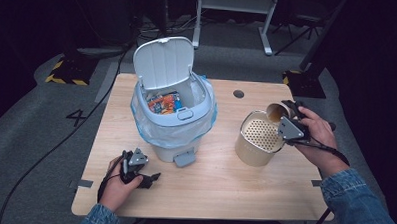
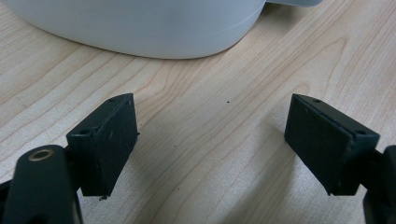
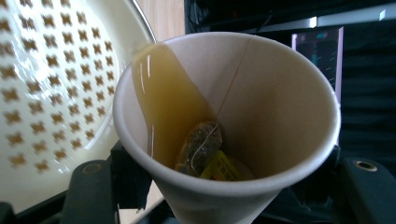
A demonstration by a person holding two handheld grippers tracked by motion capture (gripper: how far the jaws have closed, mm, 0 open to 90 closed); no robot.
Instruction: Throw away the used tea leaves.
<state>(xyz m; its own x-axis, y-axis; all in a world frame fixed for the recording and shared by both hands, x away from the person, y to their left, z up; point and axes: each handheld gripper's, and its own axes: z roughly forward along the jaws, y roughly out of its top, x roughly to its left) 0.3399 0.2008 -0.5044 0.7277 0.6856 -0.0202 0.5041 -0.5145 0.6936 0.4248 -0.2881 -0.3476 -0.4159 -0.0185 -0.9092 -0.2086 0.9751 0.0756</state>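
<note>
My right gripper [image 1: 285,113] is shut on a paper cup [image 1: 277,112], tilted toward a cream perforated strainer bucket [image 1: 258,139] at the table's right. In the right gripper view the paper cup [image 3: 261,121] holds amber tea running along its wall to the rim beside the perforated strainer [image 3: 51,93], with a tea bag [image 3: 201,144] and a yellow tag at the bottom. My left gripper [image 1: 143,174] rests on the table near the front left, open, with bare wood between its pads [image 2: 112,140]. Just ahead of them is the white bin's base [image 2: 140,28].
A white pedal bin [image 1: 174,111] with a blue-tinted liner and raised lid [image 1: 164,61] stands mid-table; colourful wrappers [image 1: 164,103] lie inside. Its grey pedal [image 1: 185,158] faces the front edge. A round cable hole [image 1: 238,94] marks the table's back. Dark floor and furniture surround the table.
</note>
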